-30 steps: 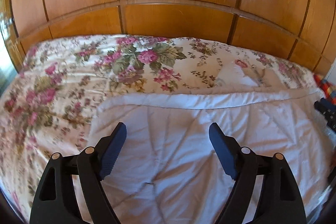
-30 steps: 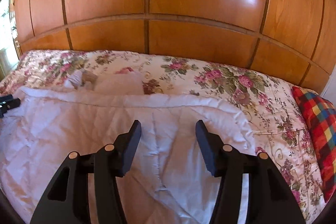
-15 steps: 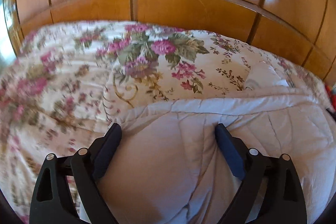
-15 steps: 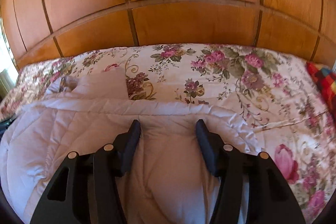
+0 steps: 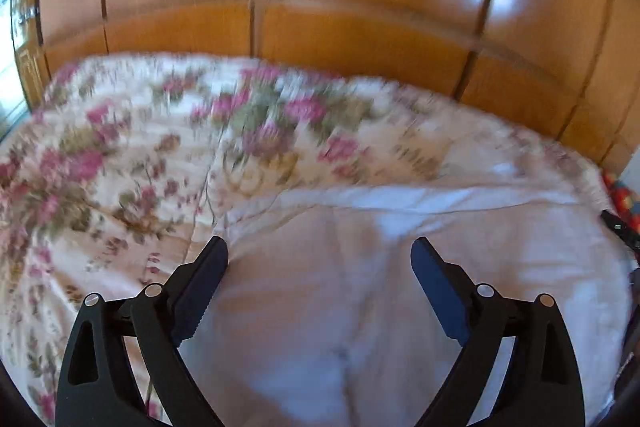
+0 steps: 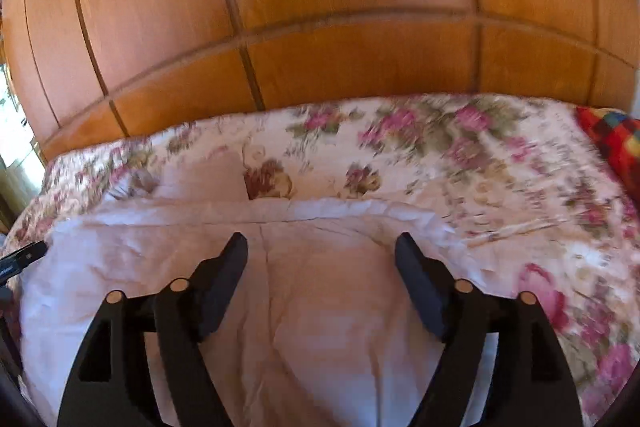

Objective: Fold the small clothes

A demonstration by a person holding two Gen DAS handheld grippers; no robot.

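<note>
A pale pink quilted cloth (image 5: 360, 299) lies spread on the floral bedspread (image 5: 120, 167); it also shows in the right wrist view (image 6: 320, 307). My left gripper (image 5: 320, 247) is open and empty, low over the cloth's left part. My right gripper (image 6: 320, 241) is open and empty, low over the cloth's right part. A small folded pale garment (image 6: 204, 175) lies beyond the cloth's far edge. Both views are motion-blurred.
A glossy wooden wardrobe wall (image 5: 320, 7) stands right behind the bed. A red checked cushion (image 6: 616, 143) lies at the bed's right end. The right gripper's tip (image 5: 618, 227) shows at the left view's right edge.
Both grippers swung outward then partly back, and have risen a little over the cloth. Both stayed open and empty. The cloth has not moved.
</note>
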